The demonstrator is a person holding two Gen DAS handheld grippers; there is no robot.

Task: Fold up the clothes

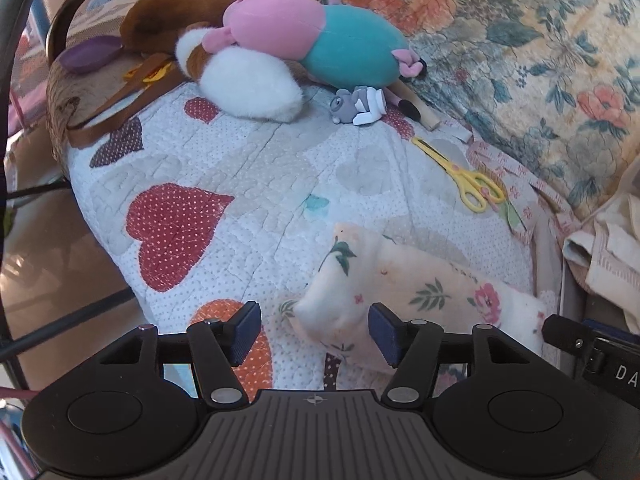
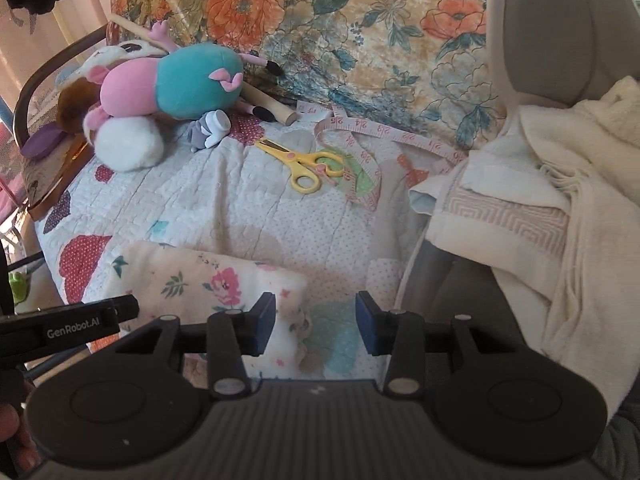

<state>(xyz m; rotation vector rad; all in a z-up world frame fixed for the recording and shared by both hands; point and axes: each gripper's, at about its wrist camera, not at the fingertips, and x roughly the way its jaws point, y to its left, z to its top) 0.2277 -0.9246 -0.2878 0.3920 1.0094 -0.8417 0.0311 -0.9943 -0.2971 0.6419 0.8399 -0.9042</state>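
Hovering over folded floral garment (image 1: 404, 292), left hand-held gripper (image 1: 316, 332) released, jaws roughly half spread, pads clear of cloth; garment's near corner visible between the fingers but not pinched. Right hand-held gripper (image 2: 316, 326) likewise released, jaws parted somewhat narrower, nothing clamped; garment's right end (image 2: 224, 284) lying under and beside its left finger (image 2: 262, 324), contact not discernible. Each gripper's body edge visible in the other's view.

Garment: cream with pink flowers and green leaves, folded into a compact oblong, resting on heart-patterned quilt (image 1: 248, 184) at the bed's near edge.

Farther out on quilt: yellow scissors (image 1: 464, 178), pink measuring tape (image 2: 360, 156) looped just beside them, small grey toy (image 1: 356, 104), wooden stick (image 2: 268, 106). Pink-and-teal plush (image 1: 316, 38) piled against brown-and-white plush (image 1: 236, 76) at far end. Floral blanket (image 2: 340, 32) upright behind. Cream towels (image 2: 540, 200) heaped on grey chair (image 2: 560, 28), right side, well apart from garment.
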